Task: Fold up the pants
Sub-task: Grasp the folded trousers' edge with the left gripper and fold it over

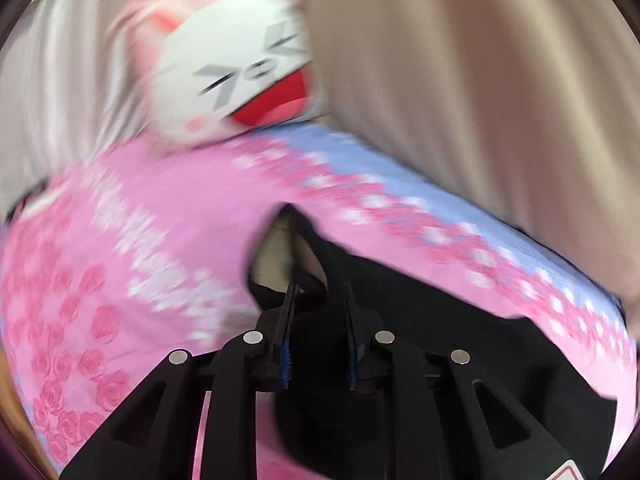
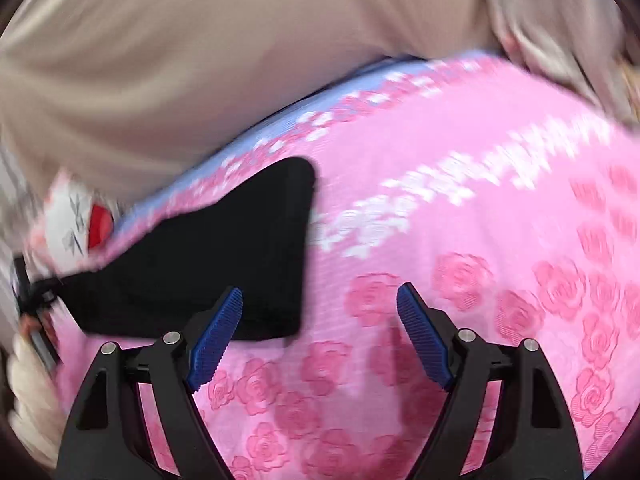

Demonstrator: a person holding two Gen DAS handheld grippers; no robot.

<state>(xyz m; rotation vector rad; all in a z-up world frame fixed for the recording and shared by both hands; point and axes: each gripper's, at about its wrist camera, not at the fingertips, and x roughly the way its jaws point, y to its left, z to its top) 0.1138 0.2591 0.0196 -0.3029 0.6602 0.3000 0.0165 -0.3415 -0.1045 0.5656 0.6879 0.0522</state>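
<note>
One pair of black pants, lying on one pink rose-print bedspread near its blue-bordered edge. One left gripper, clamped on a raised fold of the pants. One right gripper, spread apart, holding nothing. One cat-face pillow at the bedspread's far edge.

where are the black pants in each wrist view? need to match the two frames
Left wrist: black pants at lower centre and right, a lifted bunch of the cloth pinched between the left gripper fingers.
Right wrist: pants at centre left on the pink rose bedspread, just beyond the open right gripper, which holds nothing.
Shared landmark: white cat-face cushion at the bed's edge.
</note>
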